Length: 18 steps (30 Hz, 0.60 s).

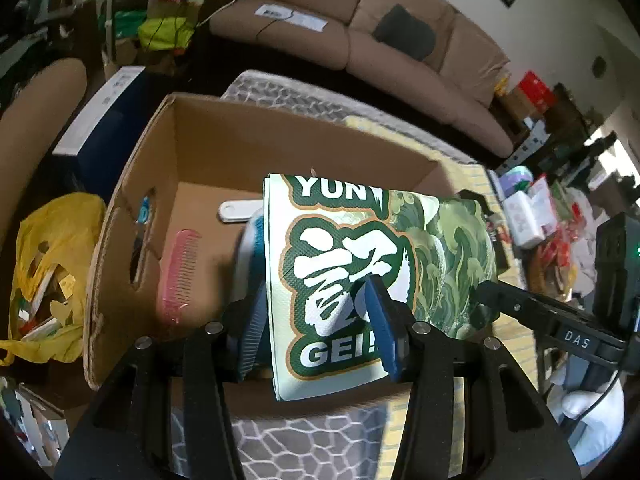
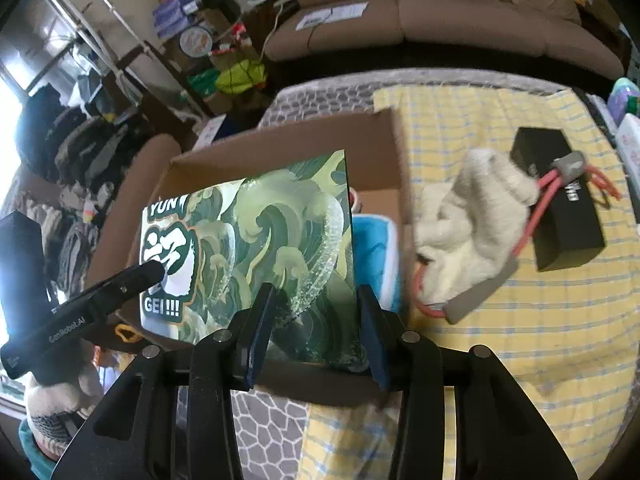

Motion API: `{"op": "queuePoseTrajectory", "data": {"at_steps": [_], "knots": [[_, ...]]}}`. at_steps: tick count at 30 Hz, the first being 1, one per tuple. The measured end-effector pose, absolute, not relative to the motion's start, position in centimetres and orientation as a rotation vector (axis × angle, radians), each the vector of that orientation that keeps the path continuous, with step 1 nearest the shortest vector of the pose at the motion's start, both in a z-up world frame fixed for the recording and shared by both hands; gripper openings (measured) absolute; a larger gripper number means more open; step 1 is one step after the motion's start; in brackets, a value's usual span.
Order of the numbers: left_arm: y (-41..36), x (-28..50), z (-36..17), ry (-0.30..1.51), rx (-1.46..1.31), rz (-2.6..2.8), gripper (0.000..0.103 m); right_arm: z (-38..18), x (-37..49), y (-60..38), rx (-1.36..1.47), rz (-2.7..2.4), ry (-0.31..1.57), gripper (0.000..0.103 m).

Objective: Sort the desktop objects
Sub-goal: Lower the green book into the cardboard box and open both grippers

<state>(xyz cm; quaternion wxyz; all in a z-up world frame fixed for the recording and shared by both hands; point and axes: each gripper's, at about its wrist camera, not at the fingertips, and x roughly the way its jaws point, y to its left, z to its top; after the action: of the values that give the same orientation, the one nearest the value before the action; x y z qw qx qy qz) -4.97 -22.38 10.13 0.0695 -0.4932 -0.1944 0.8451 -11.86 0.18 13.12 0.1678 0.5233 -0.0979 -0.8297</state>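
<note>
A flat green wave-patterned box [image 1: 360,264] with white lettering hangs over the open cardboard box [image 1: 132,200]. My left gripper [image 1: 316,320] is shut on its lettered end. My right gripper [image 2: 314,328] is shut on the opposite end of the green box [image 2: 260,240]; it also shows at the right of the left wrist view [image 1: 484,292]. Inside the cardboard box [image 2: 288,140] lie a pink comb [image 1: 178,276], a white flat item [image 1: 236,212] and a blue-and-white item [image 2: 376,256].
On the yellow checked cloth [image 2: 520,340] lie a white fluffy cloth [image 2: 472,216], a red resistance band with grey handles [image 2: 536,208] and a black box [image 2: 560,200]. A yellow bag [image 1: 48,272] stands left of the cardboard box. A brown sofa [image 1: 360,32] is behind.
</note>
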Motion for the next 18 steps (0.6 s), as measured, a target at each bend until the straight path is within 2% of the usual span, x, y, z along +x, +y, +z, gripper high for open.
{"op": "queuePoseTrajectory", "data": {"at_steps": [13, 18], "knots": [[-22.9, -6.9, 5.5, -0.552, -1.611, 2.484, 0.045, 8.9, -14.3, -2.4, 1.595, -2.332, -0.176, 0.043], [-22.7, -7.7, 4.7, -0.576, -1.64, 2.468, 0.045, 8.7, -14.5, -3.1, 1.609, -2.354, -0.073, 0.043]]}}
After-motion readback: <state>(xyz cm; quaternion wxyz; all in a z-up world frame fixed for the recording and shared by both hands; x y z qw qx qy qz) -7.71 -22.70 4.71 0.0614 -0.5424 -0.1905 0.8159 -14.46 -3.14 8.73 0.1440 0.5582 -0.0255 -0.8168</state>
